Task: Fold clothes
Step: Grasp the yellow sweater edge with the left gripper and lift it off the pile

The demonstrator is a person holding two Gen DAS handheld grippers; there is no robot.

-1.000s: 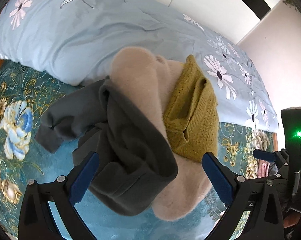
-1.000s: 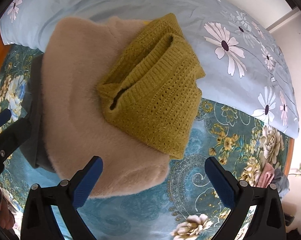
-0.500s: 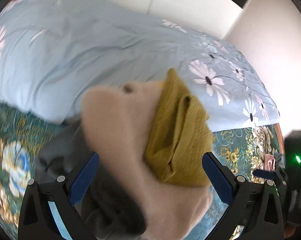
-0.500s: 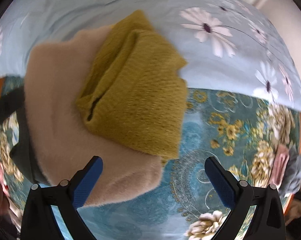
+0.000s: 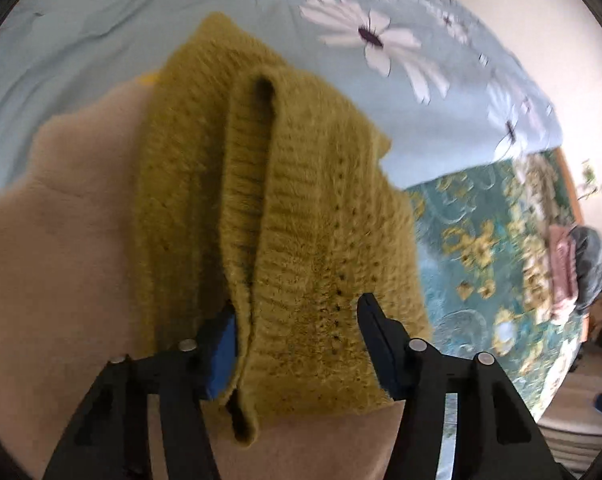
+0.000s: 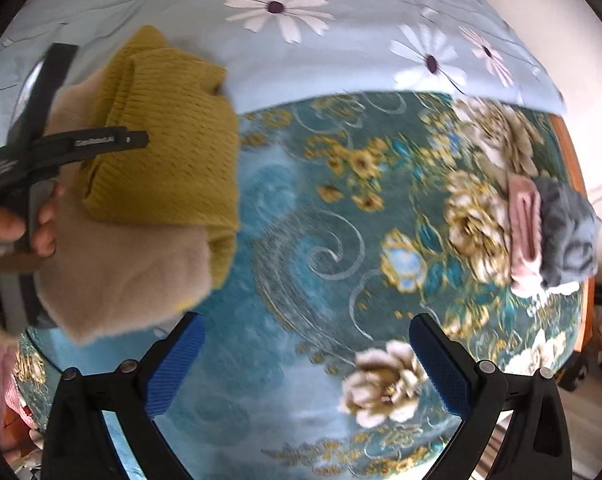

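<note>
The left tongs (image 5: 297,336) are pointing steeply down at a folded mustard knit sweater (image 5: 285,208), and their jaws are closing with the near edge of that sweater lying between them. The blue pad of one finger (image 5: 221,352) is tucked against the ribbed fold on one side, while the other finger is lying against the knit on the far side; whether the pads are already pressing the fabric cannot be told through the blur. The sweater is sitting on top of a fluffy beige garment (image 5: 61,264), which is spreading out beneath and to the side of the left tongs. In the right wrist view a dark arm of the left tongs is lying across the top of the sweater, with the fingers of a hand (image 6: 41,220) curling around the handle behind it.

The right tongs (image 6: 305,360) are standing spread wide with nothing between their blue pads, pointing down at the teal floral bedspread (image 6: 321,240). The stacked clothes are lying off to one side of these tongs, just beyond one fingertip. Ahead of both tongs a pale blue daisy-print duvet (image 6: 341,48) is lying across the bed. Far to the other side of the right tongs, a folded pink garment (image 6: 523,224) and a grey one (image 6: 565,232) are lying side by side, touching.
</note>
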